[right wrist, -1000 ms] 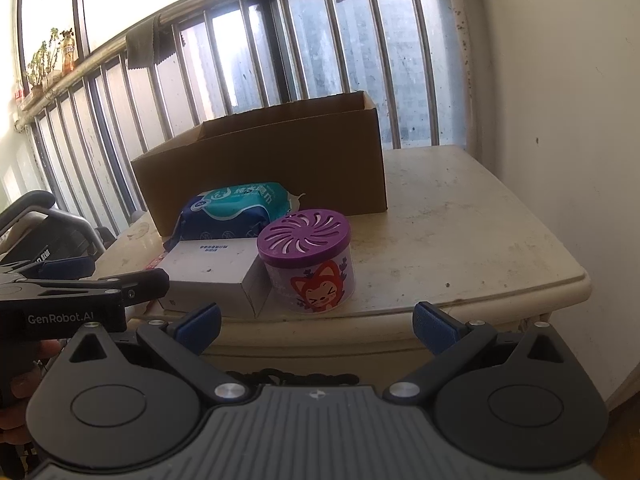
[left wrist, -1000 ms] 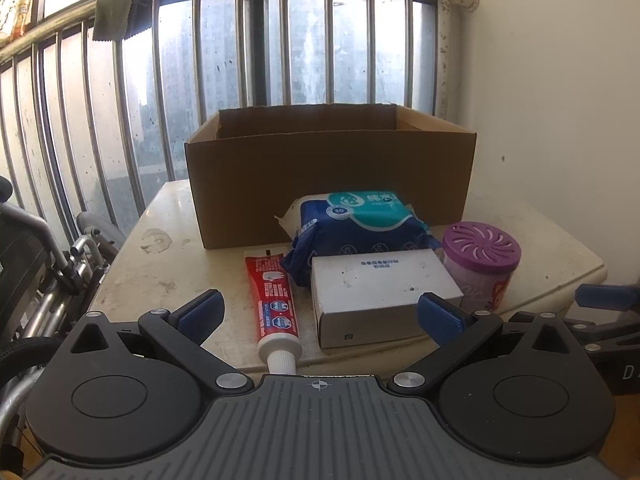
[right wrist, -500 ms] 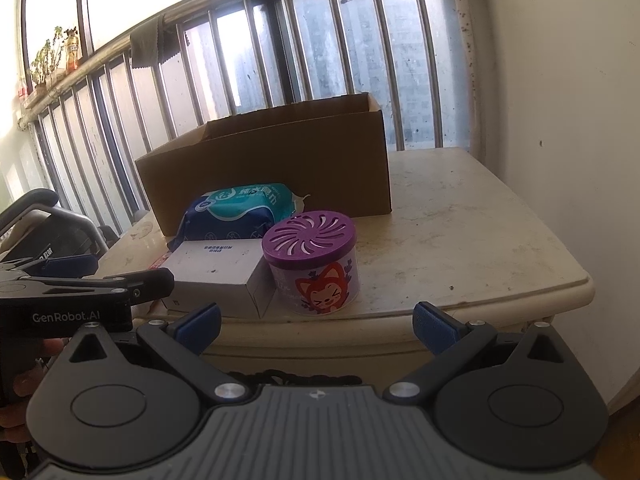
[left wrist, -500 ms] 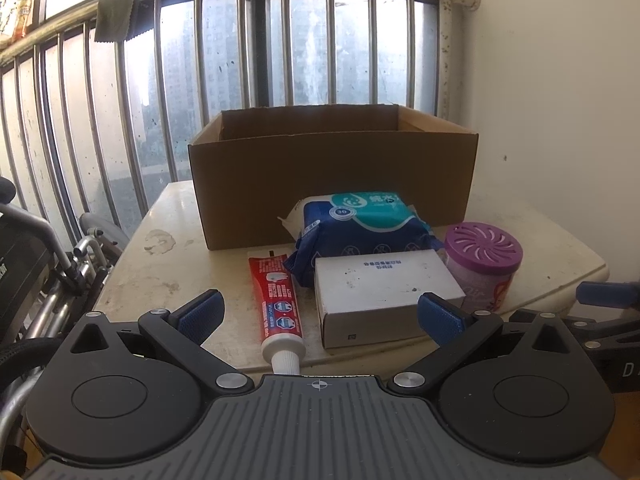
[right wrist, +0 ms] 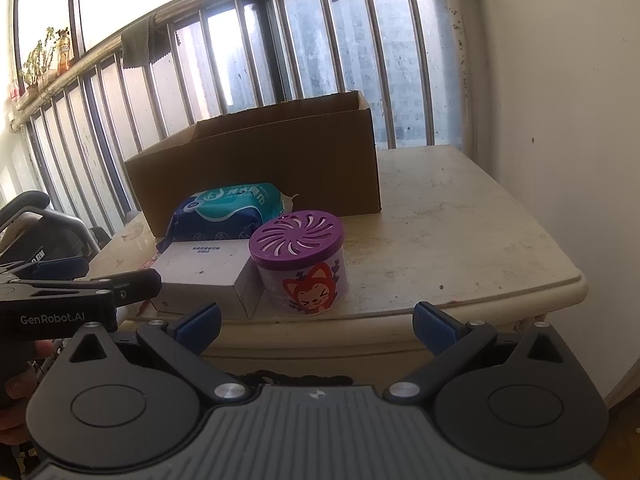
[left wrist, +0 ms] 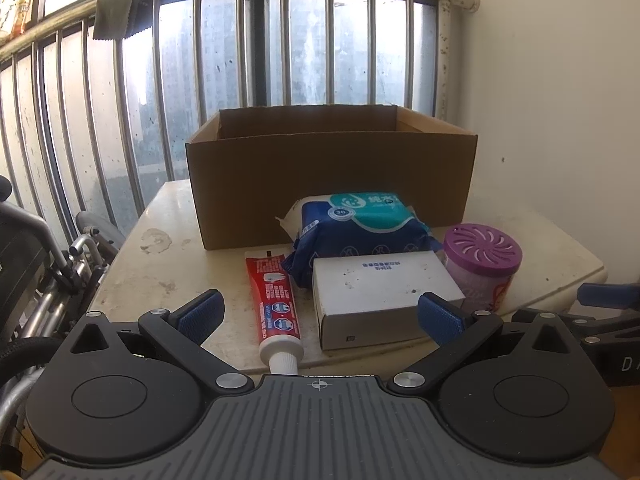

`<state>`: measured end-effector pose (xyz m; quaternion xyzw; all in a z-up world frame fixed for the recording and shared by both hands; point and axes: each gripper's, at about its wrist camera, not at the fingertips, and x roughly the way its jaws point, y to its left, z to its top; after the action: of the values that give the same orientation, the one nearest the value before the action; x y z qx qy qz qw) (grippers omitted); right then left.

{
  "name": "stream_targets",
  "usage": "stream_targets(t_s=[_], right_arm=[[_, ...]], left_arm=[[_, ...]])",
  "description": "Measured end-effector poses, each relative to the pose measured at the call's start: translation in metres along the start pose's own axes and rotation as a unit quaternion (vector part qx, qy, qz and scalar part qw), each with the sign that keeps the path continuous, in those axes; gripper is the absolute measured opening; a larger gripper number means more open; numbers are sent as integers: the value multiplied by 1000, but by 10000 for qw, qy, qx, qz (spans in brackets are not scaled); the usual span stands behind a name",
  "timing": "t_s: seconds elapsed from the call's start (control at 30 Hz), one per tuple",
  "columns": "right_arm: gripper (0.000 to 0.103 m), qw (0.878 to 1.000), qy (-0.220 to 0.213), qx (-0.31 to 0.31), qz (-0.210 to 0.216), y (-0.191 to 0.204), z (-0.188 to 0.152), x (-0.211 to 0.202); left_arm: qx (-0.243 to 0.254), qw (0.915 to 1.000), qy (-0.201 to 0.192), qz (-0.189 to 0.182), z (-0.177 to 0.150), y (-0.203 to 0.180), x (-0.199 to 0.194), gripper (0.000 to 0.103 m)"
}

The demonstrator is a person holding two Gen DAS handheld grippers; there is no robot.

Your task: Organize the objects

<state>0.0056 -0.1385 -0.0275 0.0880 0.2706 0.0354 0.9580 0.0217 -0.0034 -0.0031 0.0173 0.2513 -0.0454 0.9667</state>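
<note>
An open cardboard box [left wrist: 332, 172] stands at the back of a cream table [left wrist: 160, 268]. In front of it lie a blue-green wipes pack [left wrist: 360, 224], a white carton [left wrist: 380, 292], a red toothpaste tube [left wrist: 276, 304] and a purple-lidded jar [left wrist: 482, 264]. My left gripper [left wrist: 320, 316] is open and empty at the table's near edge, in front of the tube and carton. My right gripper [right wrist: 316, 326] is open and empty, just short of the table edge in front of the jar [right wrist: 300, 264]. The box [right wrist: 260, 168], wipes [right wrist: 228, 212] and carton [right wrist: 204, 272] show there too.
A metal window railing [left wrist: 280, 60] runs behind the table and a white wall [left wrist: 560, 120] is on the right. A folded wheelchair [left wrist: 48, 272] stands to the table's left. A bare part of the tabletop [right wrist: 448, 232] lies right of the jar.
Both grippers have moved slightly closer to the table; objects appear a little larger. Nothing was grasped or shifted.
</note>
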Motion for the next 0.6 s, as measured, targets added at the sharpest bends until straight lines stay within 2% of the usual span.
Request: stream_targets(t_s=[0.4, 0.6], right_arm=[[103, 10000, -41, -49, 55, 3, 2, 0], [103, 9999, -128, 56, 10, -2, 4, -3]], left_arm=[[-1, 10000, 0, -15, 1, -1, 1, 103], [-164, 9998, -29, -78, 2, 4, 0, 103]])
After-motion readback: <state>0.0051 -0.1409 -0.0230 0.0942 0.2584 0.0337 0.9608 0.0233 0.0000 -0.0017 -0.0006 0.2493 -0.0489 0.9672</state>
